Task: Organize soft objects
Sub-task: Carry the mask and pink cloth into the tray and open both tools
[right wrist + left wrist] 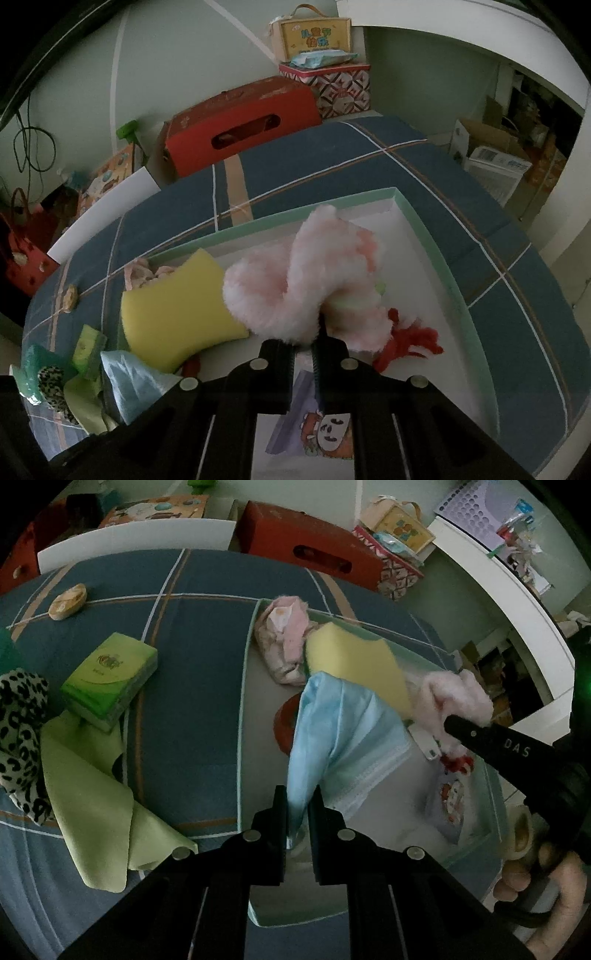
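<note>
Right wrist view: right gripper (303, 345) clenched on a pink plush toy (295, 280) over the green-rimmed box (432, 240), apparently to drop it in, while the left gripper (298, 801) pinches a blue cloth (332, 734) beside it.

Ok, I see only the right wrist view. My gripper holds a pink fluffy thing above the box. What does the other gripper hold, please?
Observer: The left gripper is shut on a light blue cloth, hanging over the same box.
Operator: In my view the yellow sponge hides the far left corner. Is something behind it?
Observer: Yes, a crumpled pale pink cloth lies in that corner, touching the yellow sponge.
Operator: And what is outside the box, on the left?
Observer: A green tissue pack stands on a light green cloth, with a leopard-print fabric beside them on the blue cover.
</note>
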{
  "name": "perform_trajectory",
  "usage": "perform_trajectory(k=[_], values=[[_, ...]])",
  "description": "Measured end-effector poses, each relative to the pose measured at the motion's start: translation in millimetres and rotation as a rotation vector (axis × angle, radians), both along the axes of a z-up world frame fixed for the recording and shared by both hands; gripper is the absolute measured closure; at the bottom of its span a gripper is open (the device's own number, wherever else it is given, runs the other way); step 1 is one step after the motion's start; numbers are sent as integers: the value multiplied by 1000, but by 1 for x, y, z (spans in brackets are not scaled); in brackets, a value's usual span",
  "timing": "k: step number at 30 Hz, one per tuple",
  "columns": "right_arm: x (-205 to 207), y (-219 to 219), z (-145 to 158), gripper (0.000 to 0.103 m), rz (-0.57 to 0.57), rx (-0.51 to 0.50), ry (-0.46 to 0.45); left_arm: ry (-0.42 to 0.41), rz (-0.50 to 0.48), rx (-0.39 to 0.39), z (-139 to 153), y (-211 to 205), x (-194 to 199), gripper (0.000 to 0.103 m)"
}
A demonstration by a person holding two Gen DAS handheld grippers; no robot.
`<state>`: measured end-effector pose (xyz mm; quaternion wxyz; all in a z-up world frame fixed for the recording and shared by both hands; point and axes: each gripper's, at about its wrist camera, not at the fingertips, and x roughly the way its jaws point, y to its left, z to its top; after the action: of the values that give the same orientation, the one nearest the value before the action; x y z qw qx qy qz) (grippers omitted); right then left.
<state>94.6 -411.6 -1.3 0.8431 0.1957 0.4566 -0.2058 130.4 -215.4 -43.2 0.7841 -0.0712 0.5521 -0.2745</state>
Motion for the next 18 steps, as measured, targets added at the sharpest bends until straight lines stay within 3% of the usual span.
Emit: perform_trajectory(k=[3,5,7,9,14,18], values=[[-1,0,7,92,-7,-9,2,-9,-15,-2,7,0,-3,90],[-3,1,10,91,-10,-20,7,-12,-23,2,12,0,-5,82],[-5,2,14,90,-11,-29,8,-24,-31,3,19,2,-9,65],[-6,4,18,86,-8,-38,12,-40,-35,2,26,3,-12,61],[-11,8,29,53,-7,-74,5,-85,-30,-5,43,10,-17,57],[-14,12,38,52,-5,-86,-4,-115,16,8,50,21,-14,50]])
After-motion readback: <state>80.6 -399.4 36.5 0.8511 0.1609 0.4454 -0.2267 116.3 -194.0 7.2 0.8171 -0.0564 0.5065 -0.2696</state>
